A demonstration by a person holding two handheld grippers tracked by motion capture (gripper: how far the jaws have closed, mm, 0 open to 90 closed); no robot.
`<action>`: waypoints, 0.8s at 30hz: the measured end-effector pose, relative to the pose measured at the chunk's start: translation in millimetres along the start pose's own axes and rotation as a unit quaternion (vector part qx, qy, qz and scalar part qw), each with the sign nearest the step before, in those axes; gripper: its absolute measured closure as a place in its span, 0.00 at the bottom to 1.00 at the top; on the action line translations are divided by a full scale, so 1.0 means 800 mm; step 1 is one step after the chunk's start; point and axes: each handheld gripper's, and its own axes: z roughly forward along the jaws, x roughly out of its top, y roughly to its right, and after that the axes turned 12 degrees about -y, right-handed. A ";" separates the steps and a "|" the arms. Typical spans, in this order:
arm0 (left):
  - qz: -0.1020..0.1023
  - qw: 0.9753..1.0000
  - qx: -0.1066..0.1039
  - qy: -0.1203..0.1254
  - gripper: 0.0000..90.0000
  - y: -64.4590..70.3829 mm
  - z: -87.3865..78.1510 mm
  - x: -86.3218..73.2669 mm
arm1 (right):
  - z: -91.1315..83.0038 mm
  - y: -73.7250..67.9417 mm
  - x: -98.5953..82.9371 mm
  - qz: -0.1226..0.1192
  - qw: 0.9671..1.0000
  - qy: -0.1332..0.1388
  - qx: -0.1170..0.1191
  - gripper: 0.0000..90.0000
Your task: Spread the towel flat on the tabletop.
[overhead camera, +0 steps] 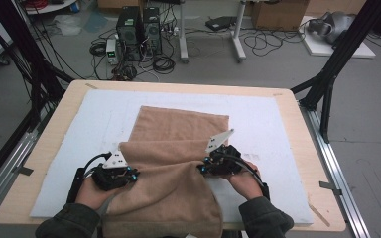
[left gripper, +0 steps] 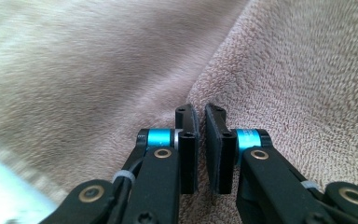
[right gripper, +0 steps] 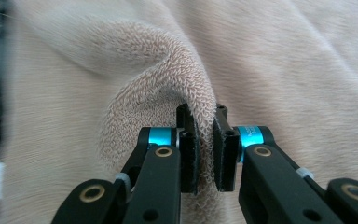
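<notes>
A tan terry towel (overhead camera: 178,129) lies on a white mat (overhead camera: 263,119), its near part lifted and hanging over the table's front edge. My left gripper (overhead camera: 130,174) is at the towel's left fold, and my right gripper (overhead camera: 204,166) is at its right fold. In the left gripper view, the left gripper (left gripper: 200,122) has its jaws nearly together on a thin edge of the towel (left gripper: 284,93). In the right gripper view, the right gripper (right gripper: 204,127) is shut on a raised ridge of the towel (right gripper: 168,60). A hand holds each gripper.
The mat covers most of a wooden table (overhead camera: 297,106). Black frame posts (overhead camera: 335,54) stand at the table's far corners, and metal rails (overhead camera: 337,168) run along its sides. Computer towers (overhead camera: 139,29) and cables sit on the floor beyond.
</notes>
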 end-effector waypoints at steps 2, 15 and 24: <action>-0.005 1.000 0.013 0.003 0.93 -0.006 0.003 0.001 | 0.012 0.008 0.004 0.016 1.000 -0.008 -0.009 0.93; -0.019 0.999 0.014 0.027 0.84 -0.018 -0.006 0.011 | 0.001 0.016 -0.011 0.055 0.997 0.048 -0.036 0.80; -0.023 0.998 -0.024 0.045 0.79 -0.010 -0.020 0.011 | -0.033 -0.017 -0.036 0.035 0.994 0.075 -0.073 0.82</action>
